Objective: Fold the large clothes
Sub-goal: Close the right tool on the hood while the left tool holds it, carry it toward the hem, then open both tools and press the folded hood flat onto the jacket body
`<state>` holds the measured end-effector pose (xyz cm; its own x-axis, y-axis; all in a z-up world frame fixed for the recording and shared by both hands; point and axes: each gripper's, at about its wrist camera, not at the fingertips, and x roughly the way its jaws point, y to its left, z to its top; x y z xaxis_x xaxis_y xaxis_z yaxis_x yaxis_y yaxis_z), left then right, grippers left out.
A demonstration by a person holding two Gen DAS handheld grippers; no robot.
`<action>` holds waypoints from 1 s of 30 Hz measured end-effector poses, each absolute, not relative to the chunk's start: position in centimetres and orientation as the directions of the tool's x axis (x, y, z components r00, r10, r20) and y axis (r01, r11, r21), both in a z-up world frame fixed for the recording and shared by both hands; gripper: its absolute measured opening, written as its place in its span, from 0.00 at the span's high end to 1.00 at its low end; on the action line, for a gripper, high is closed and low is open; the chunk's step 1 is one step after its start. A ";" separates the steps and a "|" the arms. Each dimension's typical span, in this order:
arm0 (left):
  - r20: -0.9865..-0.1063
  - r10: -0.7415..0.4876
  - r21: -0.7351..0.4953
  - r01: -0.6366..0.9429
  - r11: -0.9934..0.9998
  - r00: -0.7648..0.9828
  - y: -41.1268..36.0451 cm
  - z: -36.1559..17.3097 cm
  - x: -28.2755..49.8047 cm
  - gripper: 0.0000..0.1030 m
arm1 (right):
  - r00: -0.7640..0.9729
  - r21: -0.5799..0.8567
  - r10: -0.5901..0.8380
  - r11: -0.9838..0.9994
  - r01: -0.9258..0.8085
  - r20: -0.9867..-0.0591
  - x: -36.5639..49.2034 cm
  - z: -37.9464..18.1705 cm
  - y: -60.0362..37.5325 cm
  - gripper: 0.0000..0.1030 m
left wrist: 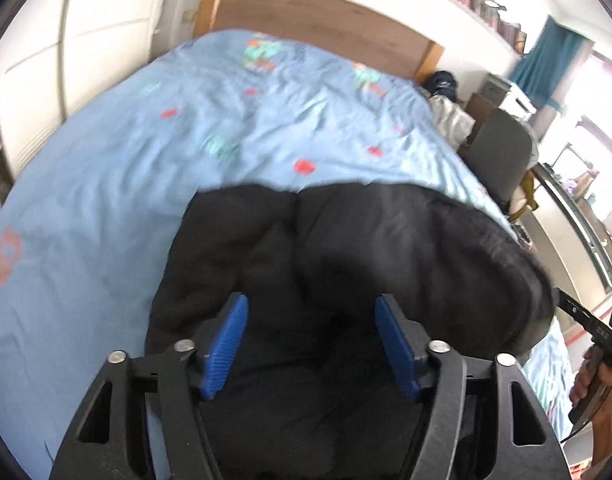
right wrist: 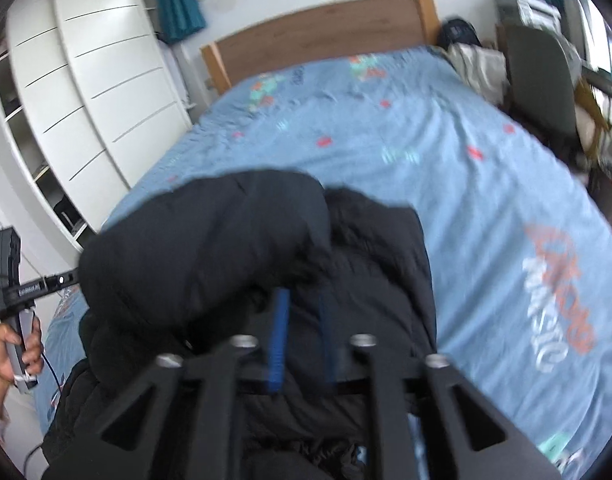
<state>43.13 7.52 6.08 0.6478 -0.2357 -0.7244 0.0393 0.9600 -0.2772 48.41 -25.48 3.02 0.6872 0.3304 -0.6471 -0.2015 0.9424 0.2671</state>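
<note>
On the left side of the room stands a white wardrobe [right wrist: 78, 92] with drawers, and next to it is the bed [left wrist: 106, 208] with a light blue cover. A big black puffy coat [left wrist: 345, 280] lies on the near end of the bed, close to the person. It looks soft and thick, and part of it is bunched up in a fat lump, maybe a sleeve or the hood. I think the bed is used because it is wide and flat, so a big coat can be spread out and folded there.

The left hand-held gripper [left wrist: 311, 344] is just above the coat and points down at it. Its two blue pads [left wrist: 226, 344] are wide apart and nothing is between them. It looks ready to grab the coat. From the other camera, the left hand [right wrist: 14, 344] can be seen gripping the handle, held out past the left edge of the coat.

The right hand-held gripper [right wrist: 302, 340] also sits over the coat. Its pads are close together with a thin gap. The picture is blurry, so I cannot tell if cloth is pinched between them. The right hand [left wrist: 593, 376] holds its handle at the right edge of the coat.

A wooden headboard [right wrist: 317, 36] is at the far end of the bed. A grey chair [right wrist: 541, 80] stands on the right.
</note>
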 end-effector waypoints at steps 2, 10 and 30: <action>-0.711 -0.250 -0.262 0.083 0.961 0.657 5.9 7.2 44.7 0.27 | 0.706 0.262 0.346 0.937 -0.231 -0.617 49.0 4.7 -24.4 0.17; -0.717 -0.312 -0.251 0.187 0.950 0.624 0.7 5.3 49.6 0.24 | 0.670 0.264 0.481 0.875 -0.406 -0.566 53.6 6.7 -18.6 0.17; -0.727 -0.241 -0.116 0.232 0.966 0.642 0.5 -4.0 46.0 0.23 | 0.534 0.117 0.449 0.832 -0.543 -0.716 54.1 -6.5 -16.5 0.17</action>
